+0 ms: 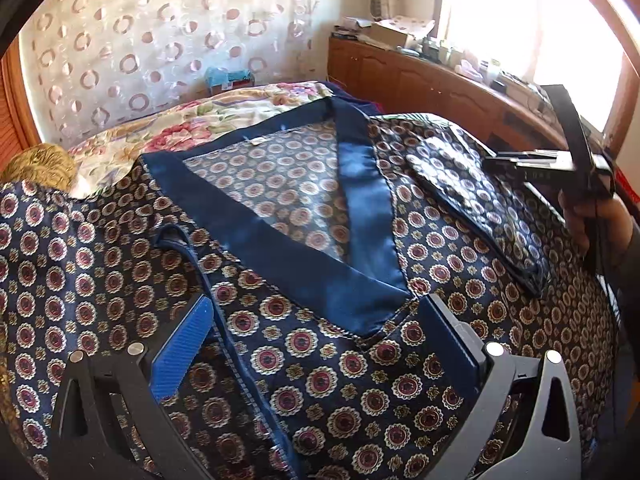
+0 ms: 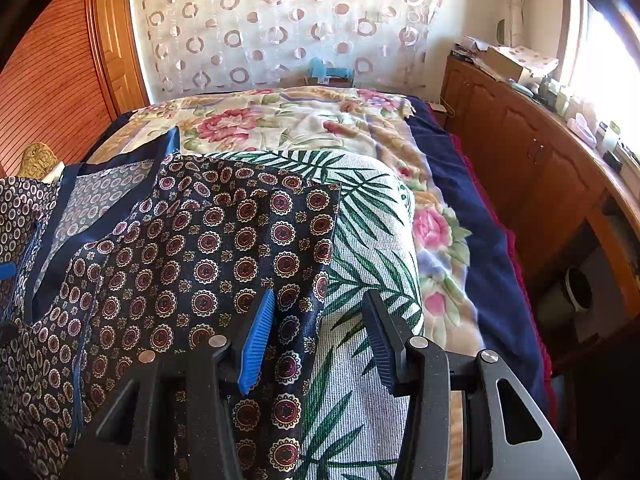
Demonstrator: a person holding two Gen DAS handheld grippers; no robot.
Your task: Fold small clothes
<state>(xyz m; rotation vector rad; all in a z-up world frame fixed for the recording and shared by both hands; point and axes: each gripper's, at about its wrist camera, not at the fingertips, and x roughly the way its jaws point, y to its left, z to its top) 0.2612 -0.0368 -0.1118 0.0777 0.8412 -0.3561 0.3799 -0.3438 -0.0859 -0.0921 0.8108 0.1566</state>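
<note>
Left wrist: left tool (image 1: 316,344) hangs low over the robe (image 1: 280,360), pointing down at it.
Left tool state: spread wide; patterned cloth and a piped hem run between the fingers, pads not pressing on them.
Left fingers: blue ribbed pad (image 1: 182,348) on one side, dark pad on the other; cannot tell if the tips touch the cloth.
Robe: navy with medallion print, spread flat under and ahead of left tool; blue satin collar (image 1: 360,208) forms a V just ahead of the fingertips.
Sleeve: folded panel (image 1: 480,204) lies on the robe, ahead and to the right of left tool.
Right tool in this view: black frame (image 1: 560,164) far right, a hand (image 1: 580,220) gripping it, beside the sleeve.
Right wrist: right tool (image 2: 316,336) over the robe's right edge (image 2: 248,240).
Right tool state: half spread; robe edge lies between the fingers, next to the blue pad (image 2: 258,344); opposite pad stands clear over the leaf cloth, no pinch.
Leaf cloth: white with green fronds (image 2: 360,208), under the robe, showing right of its edge.
Bed: floral blanket (image 2: 280,120) ahead of both tools, navy cover (image 2: 480,240) further right.
Room: cabinet (image 2: 520,152) right of bed, curtain (image 2: 280,20) behind.
</note>
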